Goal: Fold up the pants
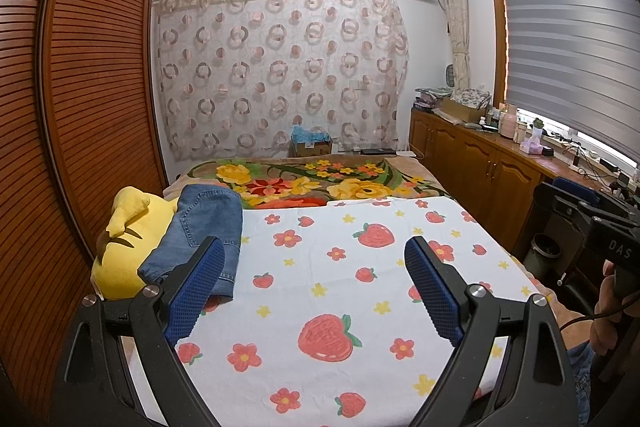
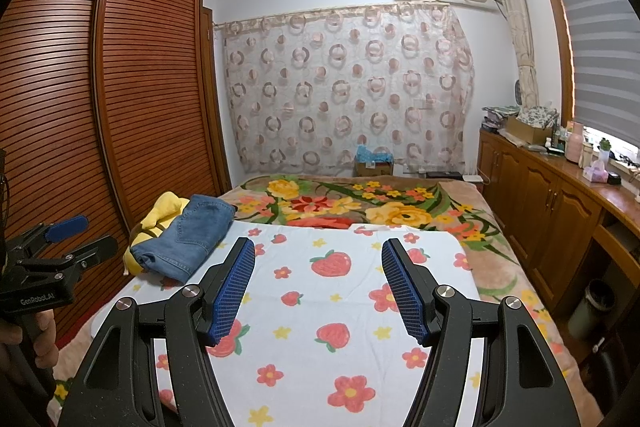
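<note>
Left wrist view puts the folded pants [image 1: 200, 227] ahead and left of the spread, empty left tongs [image 1: 314, 281], propped against a yellow plush toy [image 1: 120, 247]. Their long axis runs away from the cameras, and the right tongs [image 2: 318, 285], likewise spread and empty, sit farther off.

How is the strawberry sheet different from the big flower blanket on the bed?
The strawberry sheet is white with small red strawberries and little flowers; the flower blanket is brownish with big yellow and red blooms and green leaves. The strawberry sheet lies nearer the grippers, the flower blanket farther back by the curtain. The folded jeans rest partly on the strawberry sheet's corner, not on the flower blanket. Both are spread flat on the bed.
</note>
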### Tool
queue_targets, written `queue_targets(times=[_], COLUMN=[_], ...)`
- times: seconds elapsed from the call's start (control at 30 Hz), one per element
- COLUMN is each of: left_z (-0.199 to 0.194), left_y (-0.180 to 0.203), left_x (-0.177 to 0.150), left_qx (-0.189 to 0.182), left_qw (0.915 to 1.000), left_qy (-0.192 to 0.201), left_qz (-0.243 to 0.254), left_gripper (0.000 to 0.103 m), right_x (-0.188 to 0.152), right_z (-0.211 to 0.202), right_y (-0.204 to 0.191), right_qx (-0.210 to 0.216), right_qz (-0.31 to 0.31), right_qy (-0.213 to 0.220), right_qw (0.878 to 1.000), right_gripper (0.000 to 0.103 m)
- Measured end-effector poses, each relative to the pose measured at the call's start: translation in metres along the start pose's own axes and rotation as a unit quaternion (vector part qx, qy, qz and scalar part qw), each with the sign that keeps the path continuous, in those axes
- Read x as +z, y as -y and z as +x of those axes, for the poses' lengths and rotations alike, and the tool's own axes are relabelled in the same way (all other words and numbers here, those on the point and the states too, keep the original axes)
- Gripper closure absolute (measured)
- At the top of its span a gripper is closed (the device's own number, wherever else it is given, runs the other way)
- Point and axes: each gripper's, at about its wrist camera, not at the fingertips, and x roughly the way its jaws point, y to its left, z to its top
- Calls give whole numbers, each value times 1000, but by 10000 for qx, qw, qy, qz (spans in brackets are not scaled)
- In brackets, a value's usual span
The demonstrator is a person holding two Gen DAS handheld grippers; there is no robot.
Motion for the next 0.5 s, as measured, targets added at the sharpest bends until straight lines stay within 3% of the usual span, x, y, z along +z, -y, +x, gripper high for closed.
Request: queue_targets(times=[0.5], left_z=[1], left_y=[-1], left_x=[0], left_qx=[-12], left_qw=[10000], left_qy=[-6], left_qz=[0], left_gripper=[11], right_x=[0], right_z=[1], right_y=[1], right_qx=[-20], right_qz=[8], right_qy=[-25], right_qw=[10000], right_gripper=[35])
